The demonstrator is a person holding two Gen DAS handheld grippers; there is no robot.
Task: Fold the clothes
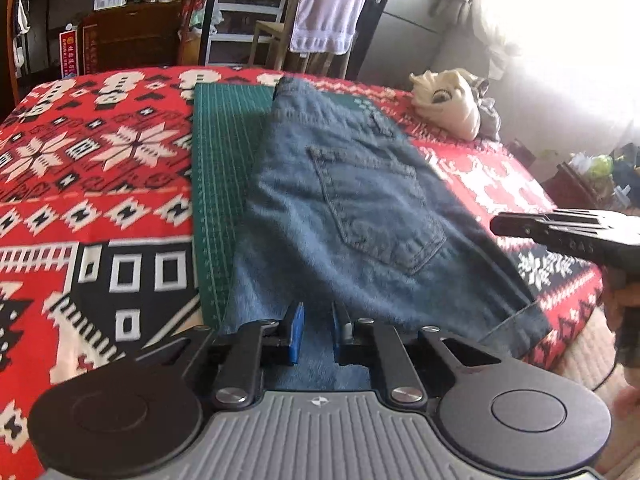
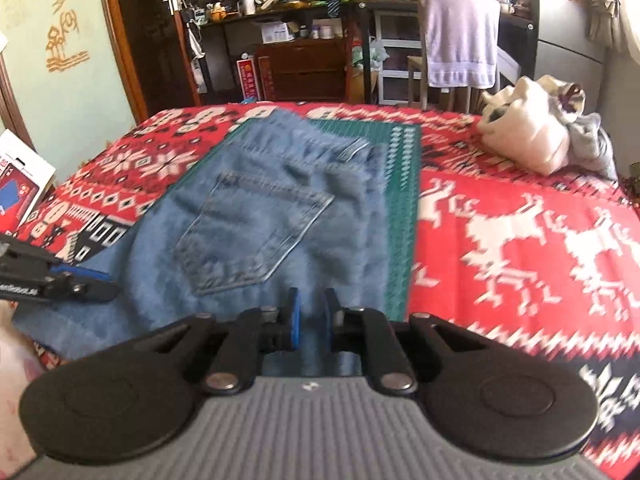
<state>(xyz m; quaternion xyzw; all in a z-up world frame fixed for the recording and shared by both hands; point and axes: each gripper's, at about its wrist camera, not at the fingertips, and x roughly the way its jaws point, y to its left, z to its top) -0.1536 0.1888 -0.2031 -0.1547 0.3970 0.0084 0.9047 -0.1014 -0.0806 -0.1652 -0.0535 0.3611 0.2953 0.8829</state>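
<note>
Blue denim shorts [image 1: 340, 208] lie folded flat, back pocket up, on a green cutting mat [image 1: 216, 168] over a red patterned blanket. My left gripper [image 1: 319, 330] hovers at the shorts' near hem with its blue pads a narrow gap apart; flat denim shows in the gap. The right gripper [image 2: 312, 314] sits over the near right part of the shorts [image 2: 256, 216], its pads also slightly apart above denim. From the left wrist view the right gripper [image 1: 498, 225] is side-on by the shorts' right edge. The left gripper [image 2: 110, 285] reaches over the near left corner.
The blanket [image 1: 92, 152] covers a bed. A heap of cream and grey clothes [image 2: 536, 136] lies at the far right. Beyond the bed stand a chair with a lilac towel [image 2: 460, 40], drawers and cluttered shelves. A box [image 2: 20, 188] leans at the left.
</note>
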